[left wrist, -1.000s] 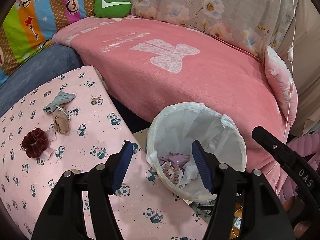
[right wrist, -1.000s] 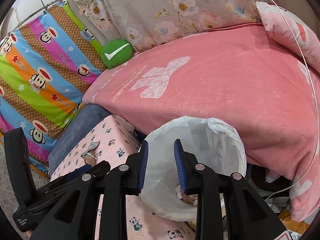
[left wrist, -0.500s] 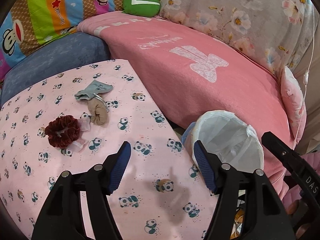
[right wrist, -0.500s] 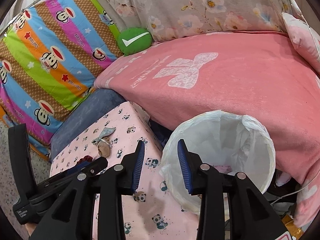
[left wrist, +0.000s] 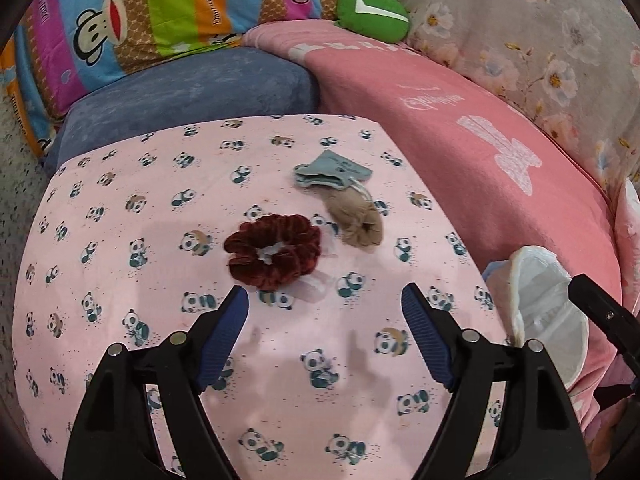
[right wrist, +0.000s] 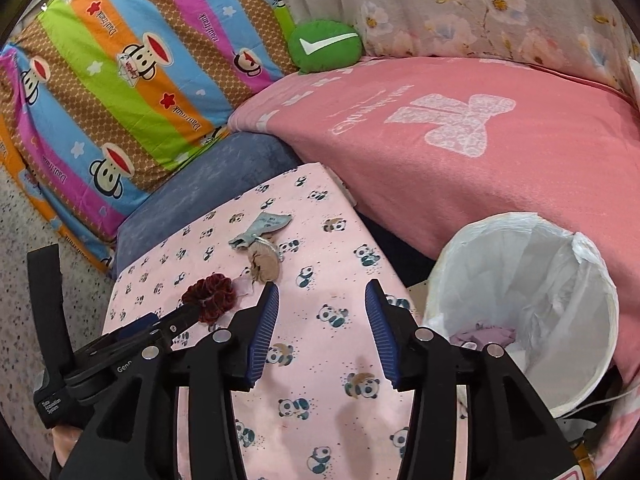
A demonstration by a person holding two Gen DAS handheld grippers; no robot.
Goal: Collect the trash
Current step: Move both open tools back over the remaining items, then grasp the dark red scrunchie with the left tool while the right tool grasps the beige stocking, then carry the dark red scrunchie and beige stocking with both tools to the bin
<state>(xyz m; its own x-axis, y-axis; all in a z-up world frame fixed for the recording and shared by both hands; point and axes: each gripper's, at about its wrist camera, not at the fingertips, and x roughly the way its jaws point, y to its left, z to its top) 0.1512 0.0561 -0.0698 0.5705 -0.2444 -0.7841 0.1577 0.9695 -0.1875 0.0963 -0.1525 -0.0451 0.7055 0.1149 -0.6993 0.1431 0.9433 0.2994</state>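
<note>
On the pink panda-print table [left wrist: 120,280] [right wrist: 320,360] lie a dark red scrunchie [left wrist: 274,254] [right wrist: 210,297], a tan balled sock [left wrist: 358,220] [right wrist: 266,266] and a grey-blue cloth scrap [left wrist: 330,172] [right wrist: 260,230]. My left gripper [left wrist: 322,304] hovers just short of the scrunchie, its jaws opening and nothing between them. My right gripper [right wrist: 322,298] is over the table's middle, jaws opening and empty, the sock just beyond its left finger. The white-lined trash bin [right wrist: 520,304] [left wrist: 544,316] stands to the right, with scraps inside.
A pink blanket covers the bed [right wrist: 480,152] behind the table and bin. A blue cushion [left wrist: 192,92], a striped monkey-print pillow [right wrist: 120,80] and a green cushion [left wrist: 372,12] lie at the back. Speckled floor [right wrist: 48,220] shows at left.
Both grippers swung left from above the bin to over the table, and both have opened wider. The scrunchie, sock and cloth now lie straight ahead; the bin has slid to the right.
</note>
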